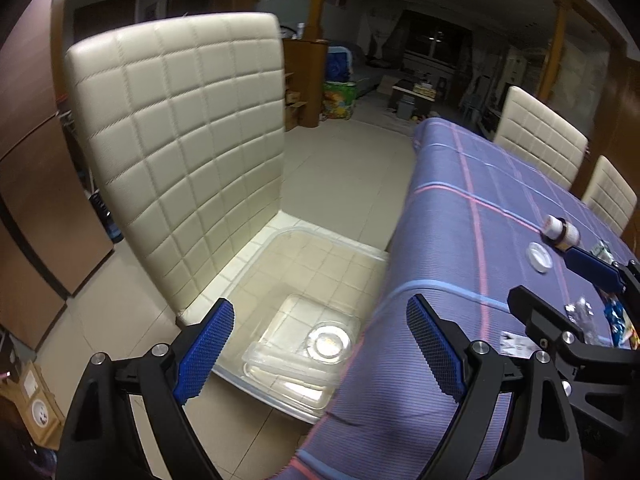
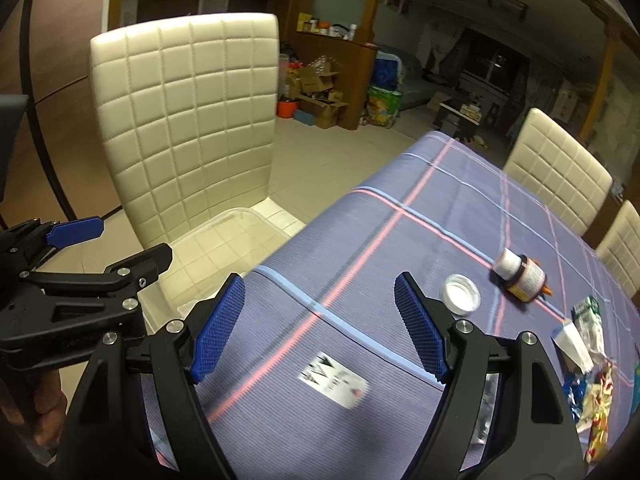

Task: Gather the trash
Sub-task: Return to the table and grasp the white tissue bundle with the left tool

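Clear plastic bin on chair seat: holds box and lid. Left tongs and right tongs spread, empty. Remaining on table: bottle, cap, card, wrappers.

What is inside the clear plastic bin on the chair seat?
The clear plastic bin holds a clear lidded container with a round clear lid on top. The tablecloth hides the bin's right edge.

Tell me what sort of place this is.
Most likely the dining area of a home. A table under a purple plaid tablecloth is flanked by cream quilted chairs, and beyond lies a dim living room with a sofa and a low coffee table. Cardboard boxes clutter the far floor.
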